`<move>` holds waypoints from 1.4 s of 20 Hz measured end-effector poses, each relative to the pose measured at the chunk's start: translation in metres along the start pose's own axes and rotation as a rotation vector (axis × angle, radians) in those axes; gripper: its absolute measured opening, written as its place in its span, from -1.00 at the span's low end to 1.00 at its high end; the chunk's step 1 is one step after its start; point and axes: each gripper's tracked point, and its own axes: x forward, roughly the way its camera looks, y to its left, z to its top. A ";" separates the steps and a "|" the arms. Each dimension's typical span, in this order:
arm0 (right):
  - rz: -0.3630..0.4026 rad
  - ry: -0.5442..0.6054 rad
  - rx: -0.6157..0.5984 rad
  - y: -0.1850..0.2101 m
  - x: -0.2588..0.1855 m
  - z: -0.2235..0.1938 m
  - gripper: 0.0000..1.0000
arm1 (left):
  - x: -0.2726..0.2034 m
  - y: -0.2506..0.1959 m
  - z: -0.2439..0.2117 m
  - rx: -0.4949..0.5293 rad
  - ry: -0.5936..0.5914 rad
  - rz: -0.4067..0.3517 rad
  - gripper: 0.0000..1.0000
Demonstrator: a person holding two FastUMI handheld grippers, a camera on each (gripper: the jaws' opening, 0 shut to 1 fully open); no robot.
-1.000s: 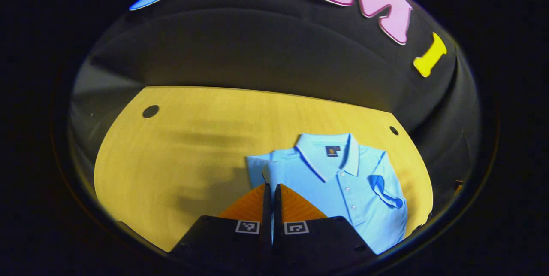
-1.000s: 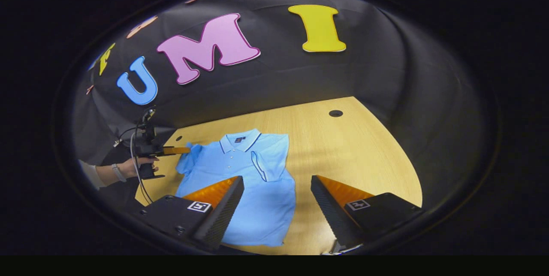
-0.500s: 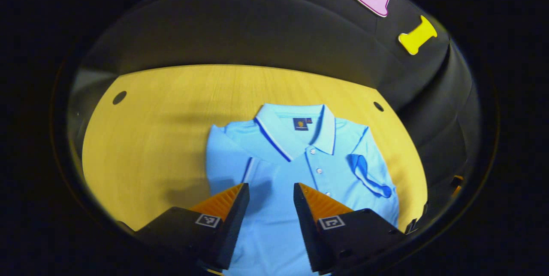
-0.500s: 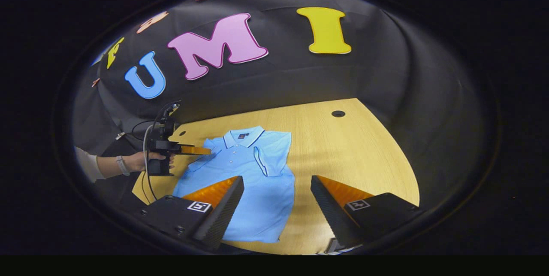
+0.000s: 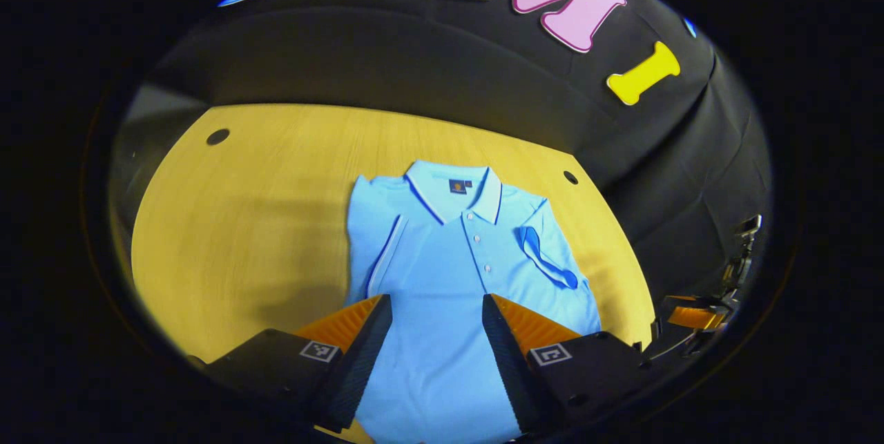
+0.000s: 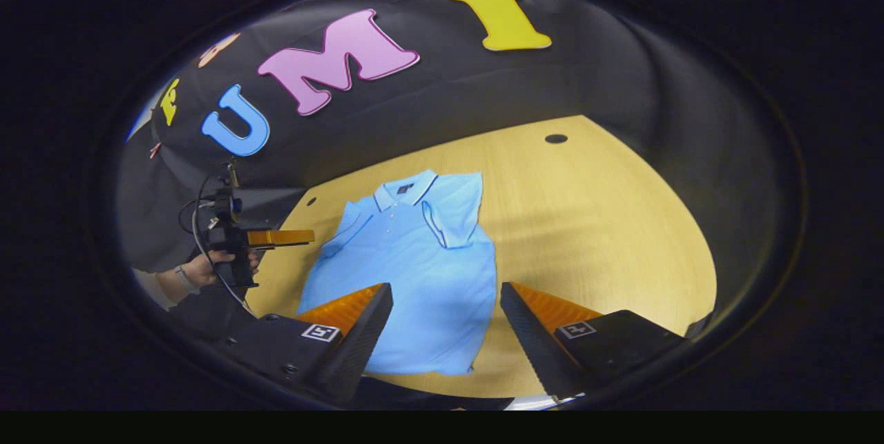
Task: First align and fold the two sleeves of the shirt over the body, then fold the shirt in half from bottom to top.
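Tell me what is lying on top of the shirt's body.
Both sleeves lie folded over the shirt. The fabric beneath them is covered.

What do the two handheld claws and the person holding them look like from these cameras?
The left claw and right claw each have two wedge-shaped fingers with ridged faces on boxy black bases, each base carrying a small square black-and-white marker. In the right gripper view, the left claw has a black handle, a camera on top and thin black cables looping off it. The hand holding it wears a wristband and a light sleeve.

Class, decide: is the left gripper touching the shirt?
Apart. The right gripper view shows the left gripper open beside the shirt, bare table between them.
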 end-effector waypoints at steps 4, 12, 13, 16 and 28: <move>0.022 0.077 0.015 -0.003 0.000 -0.039 0.96 | -0.047 0.026 -0.067 -0.074 0.030 0.042 0.72; 0.119 0.190 0.087 -0.004 0.001 -0.083 0.96 | -0.089 0.042 -0.175 -0.205 0.155 0.034 0.72; 0.110 0.206 0.090 -0.010 0.003 -0.090 0.96 | -0.091 0.042 -0.185 -0.205 0.174 0.028 0.72; 0.091 0.255 0.098 -0.022 0.003 -0.110 0.96 | -0.095 0.036 -0.211 -0.223 0.240 -0.003 0.72; 0.269 0.339 0.287 0.012 0.033 -0.128 0.94 | -0.087 0.019 -0.231 -0.227 0.321 -0.049 0.67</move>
